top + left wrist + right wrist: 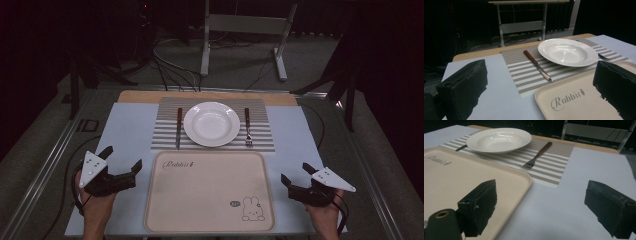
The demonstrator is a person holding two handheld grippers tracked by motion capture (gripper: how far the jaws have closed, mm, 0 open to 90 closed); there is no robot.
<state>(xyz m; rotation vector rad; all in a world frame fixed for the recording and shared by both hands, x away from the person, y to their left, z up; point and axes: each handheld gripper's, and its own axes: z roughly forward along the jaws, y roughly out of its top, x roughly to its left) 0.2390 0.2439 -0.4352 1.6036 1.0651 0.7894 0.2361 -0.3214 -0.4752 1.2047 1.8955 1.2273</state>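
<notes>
A white deep plate sits in the middle of a striped placemat. A wooden-handled knife lies to its left and a matching fork to its right. In front of the mat lies a bare beige tray printed with "Rabbit" and a bunny. My left gripper rests open just left of the tray, with nothing between its fingers. My right gripper stands open just right of the tray, its black fingers also bare. In the left gripper view the knife and plate lie ahead.
A pale blue sheet covers the wooden table. Metal rails run along both table sides. A grey stand and loose cables sit on the floor beyond the far edge. Blue sheet lies bare beside each gripper.
</notes>
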